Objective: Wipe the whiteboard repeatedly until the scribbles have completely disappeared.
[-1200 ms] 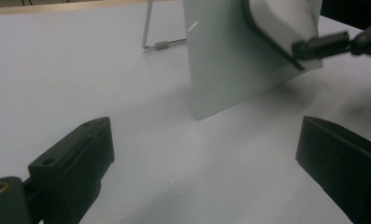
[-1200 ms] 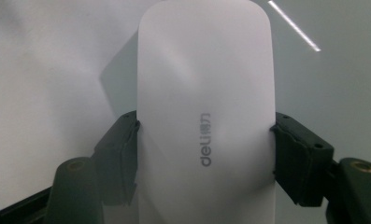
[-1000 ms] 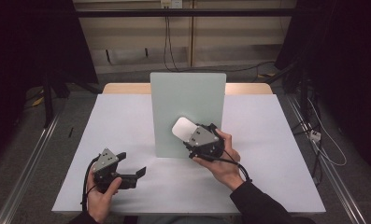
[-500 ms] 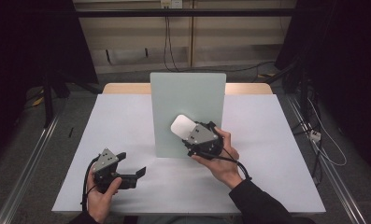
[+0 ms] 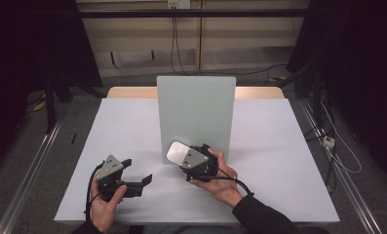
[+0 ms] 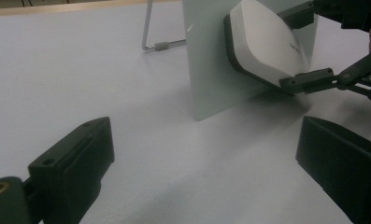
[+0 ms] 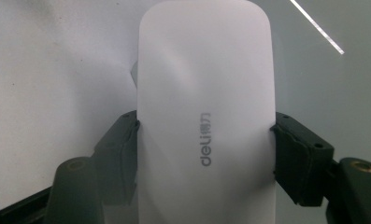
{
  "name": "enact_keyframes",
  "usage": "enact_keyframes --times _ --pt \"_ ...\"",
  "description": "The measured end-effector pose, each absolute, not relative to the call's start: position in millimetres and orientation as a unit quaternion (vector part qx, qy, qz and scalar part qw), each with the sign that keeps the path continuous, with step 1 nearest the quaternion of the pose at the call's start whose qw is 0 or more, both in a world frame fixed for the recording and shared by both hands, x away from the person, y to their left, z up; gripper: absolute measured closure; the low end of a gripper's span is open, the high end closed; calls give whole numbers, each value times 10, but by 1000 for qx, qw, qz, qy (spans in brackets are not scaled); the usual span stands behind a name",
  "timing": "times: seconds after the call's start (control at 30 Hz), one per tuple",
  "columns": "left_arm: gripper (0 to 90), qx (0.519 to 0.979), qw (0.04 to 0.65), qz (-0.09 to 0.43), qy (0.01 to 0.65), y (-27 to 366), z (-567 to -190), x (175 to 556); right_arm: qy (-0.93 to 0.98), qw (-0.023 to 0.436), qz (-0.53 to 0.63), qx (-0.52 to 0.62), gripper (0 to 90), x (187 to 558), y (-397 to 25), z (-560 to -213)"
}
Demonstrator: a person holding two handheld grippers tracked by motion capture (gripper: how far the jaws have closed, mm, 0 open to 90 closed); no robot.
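High view: right gripper (image 5: 183, 157) clamps a white eraser (image 5: 177, 152) against the lower front of the upright board (image 5: 196, 112); left gripper (image 5: 132, 181) rests on the table (image 5: 279, 161) left of the board, jaws wide, holding nothing | Left gripper view: eraser (image 6: 267, 42) touches the board's (image 6: 206, 70) face near its base | Right gripper view: jaws grip both sides of the eraser (image 7: 204, 116), board (image 7: 323, 79) behind.

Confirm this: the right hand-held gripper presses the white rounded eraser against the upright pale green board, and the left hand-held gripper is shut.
Not quite: the left hand-held gripper is open, its black jaws wide apart in the left gripper view. The rest stands: the right hand-held gripper holds the white rounded eraser against the upright pale green board.
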State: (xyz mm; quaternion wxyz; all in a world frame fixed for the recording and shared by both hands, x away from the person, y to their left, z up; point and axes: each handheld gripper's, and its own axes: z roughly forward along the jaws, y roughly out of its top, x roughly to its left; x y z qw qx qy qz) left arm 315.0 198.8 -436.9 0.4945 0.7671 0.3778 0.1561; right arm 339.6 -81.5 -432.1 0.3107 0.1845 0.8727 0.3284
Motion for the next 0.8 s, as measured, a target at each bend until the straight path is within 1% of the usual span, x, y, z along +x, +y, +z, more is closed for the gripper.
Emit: enact_keyframes --times 0.13,0.27,0.57,0.8 --pt "43 767 494 155 378 1987 -4374 3154 872 314 330 181 313 3414 -806 -4288" --pt "43 767 494 155 379 1996 -4375 3157 860 323 345 193 313 3457 -822 -4172" --pt "43 767 496 150 379 1994 -4387 3168 834 350 367 218 313 3526 -991 -3921" --pt "43 766 496 152 381 2004 -4384 3163 828 351 372 229 313 3540 -1083 -3848"
